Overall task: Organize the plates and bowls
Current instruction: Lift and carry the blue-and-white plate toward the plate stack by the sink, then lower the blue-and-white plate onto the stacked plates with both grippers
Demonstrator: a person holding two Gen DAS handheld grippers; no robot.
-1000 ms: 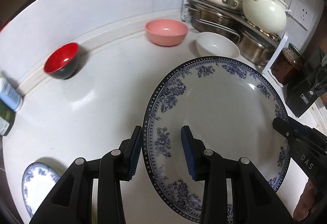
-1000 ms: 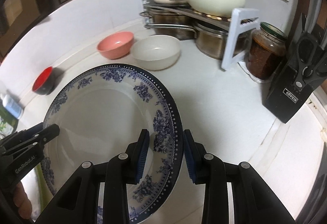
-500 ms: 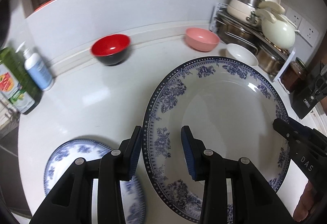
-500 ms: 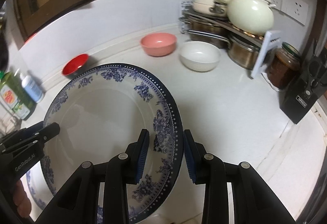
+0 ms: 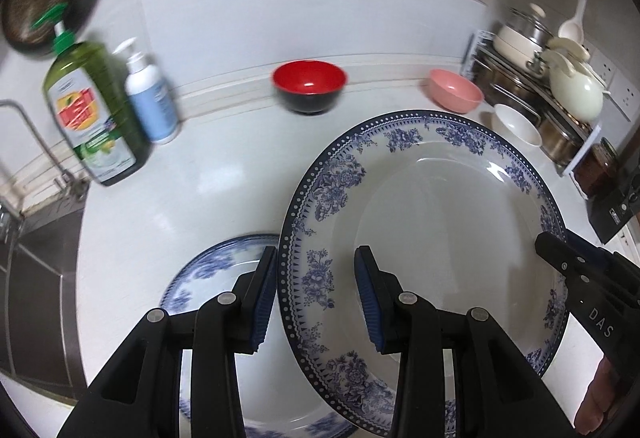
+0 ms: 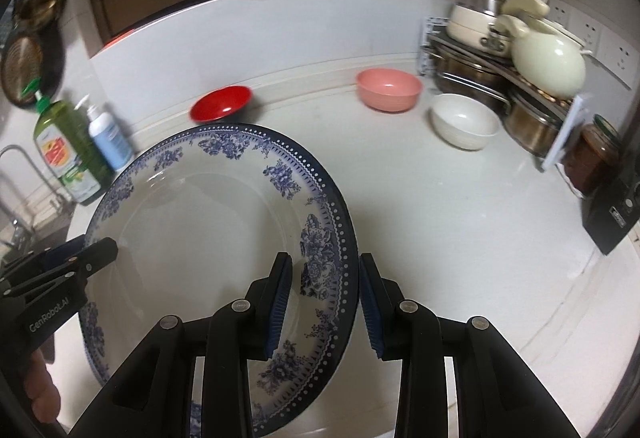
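Left wrist: left gripper [image 5: 316,294] clamps big plate [image 5: 440,238] rim at 9 o'clock, above small plate [image 5: 208,270] on white counter [image 5: 208,174]; red bowl [image 5: 309,86] at 12. Right wrist: right gripper [image 6: 325,302] clamps rim at 3 o'clock; pink bowl [image 6: 389,89], white bowl [image 6: 464,121] at 1, pot rack [image 6: 500,78] beyond.

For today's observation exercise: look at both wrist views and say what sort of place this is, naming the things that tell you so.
Most likely a home kitchen counter. A rack of stacked pots stands in the corner, dish soap sits beside a sink tap, and bowls such as the red bowl rest on the white counter.
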